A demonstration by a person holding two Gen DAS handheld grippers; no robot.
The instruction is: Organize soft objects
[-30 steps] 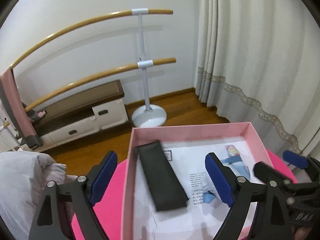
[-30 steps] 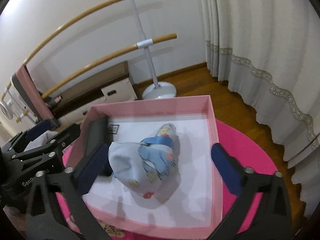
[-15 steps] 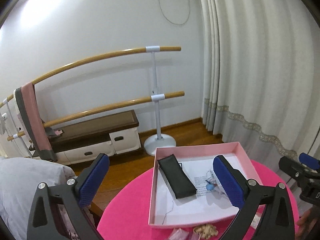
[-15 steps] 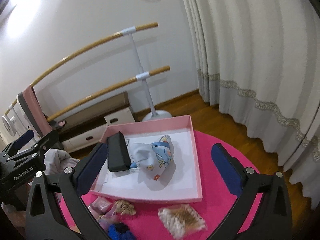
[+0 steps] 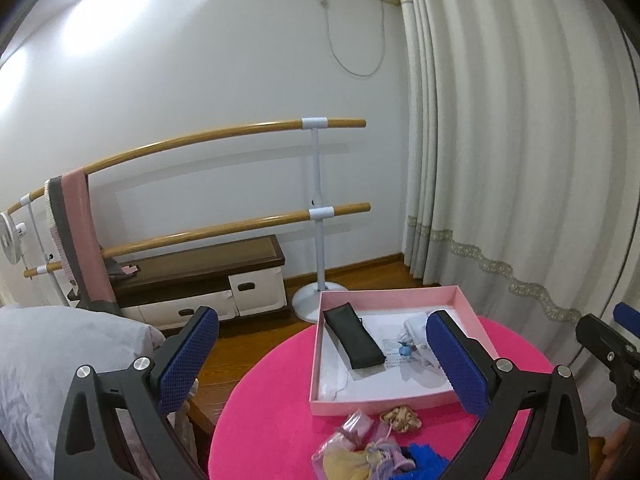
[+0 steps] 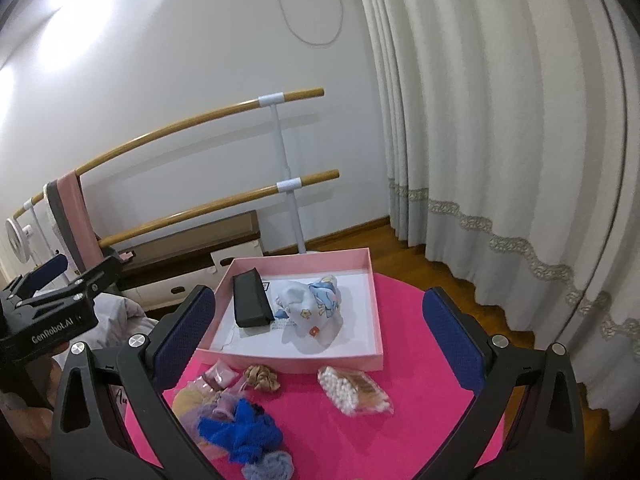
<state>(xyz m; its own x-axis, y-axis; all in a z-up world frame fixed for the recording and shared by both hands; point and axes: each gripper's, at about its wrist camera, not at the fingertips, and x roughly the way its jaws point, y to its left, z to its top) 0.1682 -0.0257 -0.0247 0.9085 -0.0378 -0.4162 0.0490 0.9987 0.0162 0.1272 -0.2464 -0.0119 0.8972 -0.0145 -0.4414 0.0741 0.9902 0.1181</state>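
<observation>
both the left gripper (image 5: 322, 354) and right gripper (image 6: 320, 330) are wide open and empty, so dip low and pinch the near blue cloth (image 6: 240, 430) for the pink box (image 6: 374, 312).

My two wrist views: both tilted down from above the round pink table (image 6: 400, 312), set back from it, left lens further left, sharing the pink box (image 5: 468, 300) and ballet barre (image 6: 280, 100) behind.

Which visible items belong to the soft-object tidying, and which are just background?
Job:
shallow pink cardboard box
pale printed cloth bundle
blue knitted scrunchie
tan fabric scrunchie

Background:
wooden ballet barre
cream pleated curtain
small white fan
</observation>
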